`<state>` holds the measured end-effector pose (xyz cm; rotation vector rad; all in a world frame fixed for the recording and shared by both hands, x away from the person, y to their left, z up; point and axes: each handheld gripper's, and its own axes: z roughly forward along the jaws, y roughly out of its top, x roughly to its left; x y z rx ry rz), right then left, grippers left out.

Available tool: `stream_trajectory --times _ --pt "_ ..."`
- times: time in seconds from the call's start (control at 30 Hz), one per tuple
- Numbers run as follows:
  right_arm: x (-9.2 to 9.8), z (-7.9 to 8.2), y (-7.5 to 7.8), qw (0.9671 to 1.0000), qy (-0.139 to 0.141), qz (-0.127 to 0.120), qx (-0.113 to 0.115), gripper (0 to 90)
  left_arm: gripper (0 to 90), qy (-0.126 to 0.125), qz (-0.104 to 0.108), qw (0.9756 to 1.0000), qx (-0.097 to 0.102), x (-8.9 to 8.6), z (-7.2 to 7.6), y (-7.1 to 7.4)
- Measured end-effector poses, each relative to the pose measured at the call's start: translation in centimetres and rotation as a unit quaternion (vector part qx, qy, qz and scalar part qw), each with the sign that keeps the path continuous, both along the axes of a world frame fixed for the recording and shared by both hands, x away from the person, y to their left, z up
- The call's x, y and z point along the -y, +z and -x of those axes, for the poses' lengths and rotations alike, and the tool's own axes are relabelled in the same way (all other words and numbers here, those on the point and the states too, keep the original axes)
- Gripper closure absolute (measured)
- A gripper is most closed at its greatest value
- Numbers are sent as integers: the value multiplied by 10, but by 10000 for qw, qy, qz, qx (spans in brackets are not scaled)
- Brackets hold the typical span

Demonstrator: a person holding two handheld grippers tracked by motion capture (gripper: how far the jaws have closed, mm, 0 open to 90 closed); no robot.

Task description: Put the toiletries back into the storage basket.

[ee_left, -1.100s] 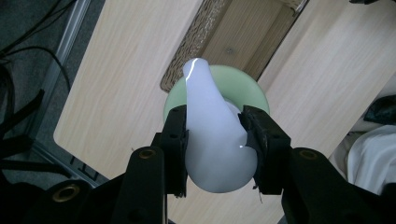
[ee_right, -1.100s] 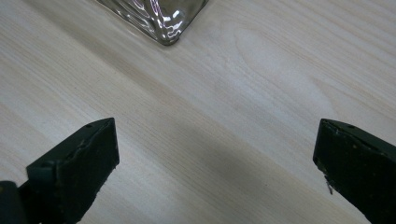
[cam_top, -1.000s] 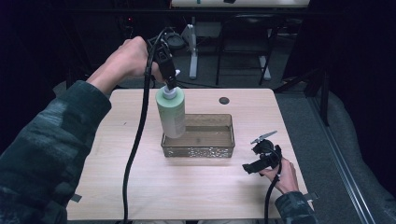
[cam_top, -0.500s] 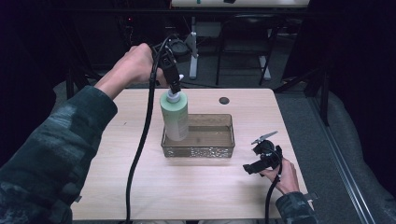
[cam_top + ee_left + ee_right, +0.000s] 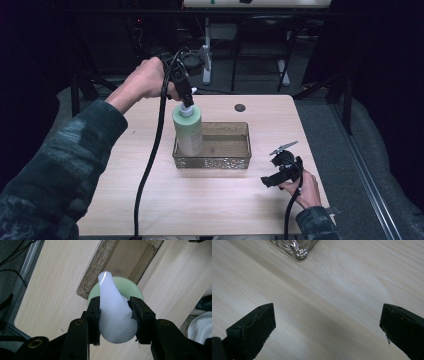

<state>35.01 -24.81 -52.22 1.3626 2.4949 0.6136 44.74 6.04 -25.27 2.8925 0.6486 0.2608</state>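
A pale green bottle [image 5: 188,131] with a white pump top [image 5: 112,307] stands upright in the left end of a clear patterned tray [image 5: 235,161]. My left gripper [image 5: 186,97] points down from above, shut on the pump top [image 5: 186,108], whose spout sticks out past the jaws in the left gripper view. The bottle's green shoulder [image 5: 132,288] shows under the pump, over the tray [image 5: 100,267]. My right gripper [image 5: 279,170] rests low at the table's right front, open, with bare wood between its wide-apart jaws [image 5: 327,322].
The light wood table [image 5: 150,200] has a small dark round hole [image 5: 240,107] behind the tray. A tray corner [image 5: 297,250] lies just ahead of the right gripper. Black cables trail from both grippers. Chair and table legs stand on the dark floor beyond.
My left hand has lowered the bottle, held by its pump, into the tray's left end. The right gripper has stayed where it was.
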Motion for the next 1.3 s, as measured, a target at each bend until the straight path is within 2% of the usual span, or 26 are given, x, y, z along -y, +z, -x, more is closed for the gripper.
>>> stream_trajectory --times 0.17,0.3,1.3 --pt "-1 0 0 10000 0 -8 -20 0 629 8 37 10000 -18 -2 0 -7" --pt "0 0 0 10000 24 10 1 0 628 6 -21 10000 -78 -4 -1 -13" --pt "-1 0 0 10000 24 24 -35 0 629 112 -80 9994 -302 -21 -8 -49"
